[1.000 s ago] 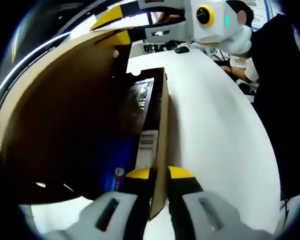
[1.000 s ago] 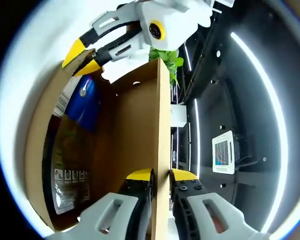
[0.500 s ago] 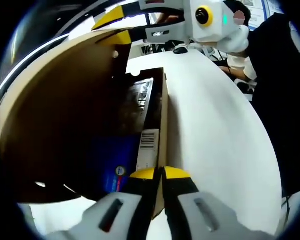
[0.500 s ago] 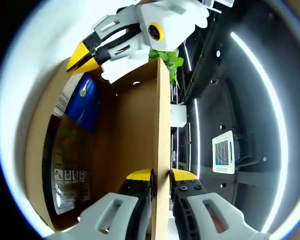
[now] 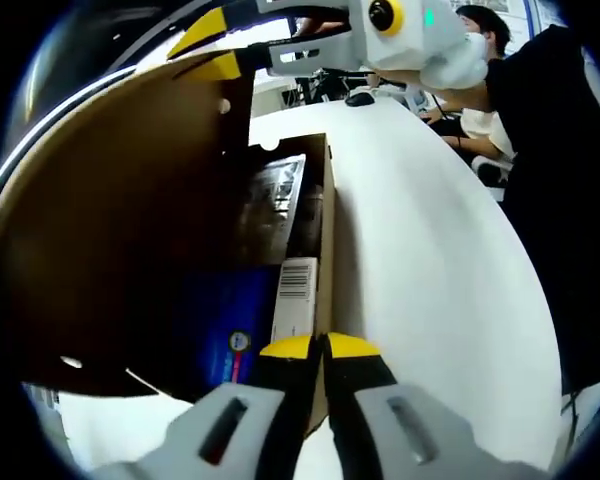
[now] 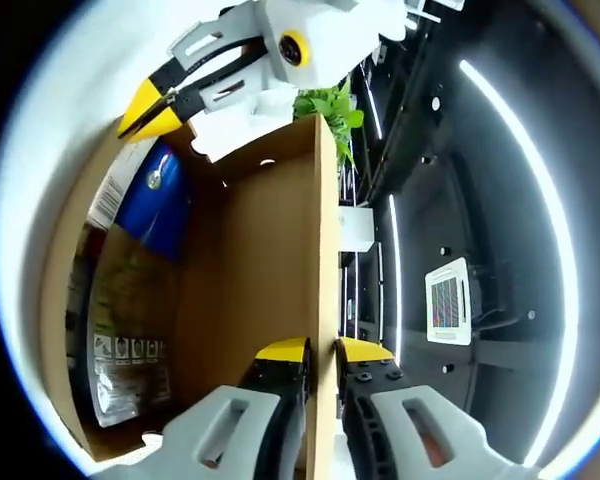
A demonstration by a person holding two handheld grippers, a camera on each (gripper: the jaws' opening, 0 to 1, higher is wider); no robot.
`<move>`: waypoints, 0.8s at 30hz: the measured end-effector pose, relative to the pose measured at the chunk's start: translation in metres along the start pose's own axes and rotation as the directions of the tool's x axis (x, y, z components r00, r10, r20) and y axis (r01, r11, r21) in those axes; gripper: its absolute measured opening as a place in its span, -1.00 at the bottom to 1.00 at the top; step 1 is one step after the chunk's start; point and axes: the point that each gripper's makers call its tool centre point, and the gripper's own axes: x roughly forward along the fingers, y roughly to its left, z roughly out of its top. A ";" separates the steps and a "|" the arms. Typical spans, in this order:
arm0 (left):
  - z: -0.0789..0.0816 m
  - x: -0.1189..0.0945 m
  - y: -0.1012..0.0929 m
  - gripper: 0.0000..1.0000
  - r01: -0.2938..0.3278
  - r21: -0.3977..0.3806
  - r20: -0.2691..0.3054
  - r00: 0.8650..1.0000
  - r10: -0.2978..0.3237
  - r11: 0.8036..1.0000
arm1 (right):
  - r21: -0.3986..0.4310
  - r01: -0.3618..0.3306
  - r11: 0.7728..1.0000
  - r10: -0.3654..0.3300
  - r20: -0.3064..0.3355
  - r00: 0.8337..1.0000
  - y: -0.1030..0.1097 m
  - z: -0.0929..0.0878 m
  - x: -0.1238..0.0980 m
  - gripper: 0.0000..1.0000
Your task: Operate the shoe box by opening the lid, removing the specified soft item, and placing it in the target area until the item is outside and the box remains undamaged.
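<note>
The brown shoe box (image 5: pixel 327 230) lies on a white table (image 5: pixel 430 270) with its lid (image 5: pixel 130 230) raised on the left. Inside are a blue soft pack (image 5: pixel 225 320) and a clear plastic bag (image 5: pixel 270 195). My left gripper (image 5: pixel 318 347) is shut on the near end of the box's side wall. My right gripper (image 5: pixel 208 50) holds the lid's far corner. In the right gripper view, my right gripper (image 6: pixel 320 350) is shut on the lid's edge (image 6: pixel 327 250). There the left gripper (image 6: pixel 145 112) pinches the box wall, beside the blue pack (image 6: pixel 150 200) and the printed bag (image 6: pixel 110 320).
A person in dark clothing (image 5: pixel 565 180) stands at the table's right side, and another sits at the far end (image 5: pixel 480 30). A green plant (image 6: pixel 330 105) and ceiling light strips (image 6: pixel 510 150) show past the lid. White table stretches right of the box.
My left gripper's jaws have closed tight on the box wall. The right gripper has raised the lid a little further.
</note>
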 end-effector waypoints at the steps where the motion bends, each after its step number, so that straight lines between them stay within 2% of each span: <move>1: 0.000 0.000 0.000 -0.94 0.001 -0.002 0.001 1.000 -0.001 1.000 | -0.001 -0.003 1.000 0.003 -0.001 1.000 -0.001 0.000 0.002 -0.84; 9: 0.000 0.000 0.000 -0.95 0.011 -0.021 0.014 1.000 -0.010 1.000 | -0.003 -0.021 1.000 0.021 -0.004 1.000 -0.009 -0.004 0.014 -0.88; 24: -0.001 0.000 0.000 -0.94 -0.007 -0.002 -0.014 1.000 0.007 1.000 | 0.065 -0.094 0.994 0.093 0.016 0.996 -0.015 -0.015 0.040 -0.92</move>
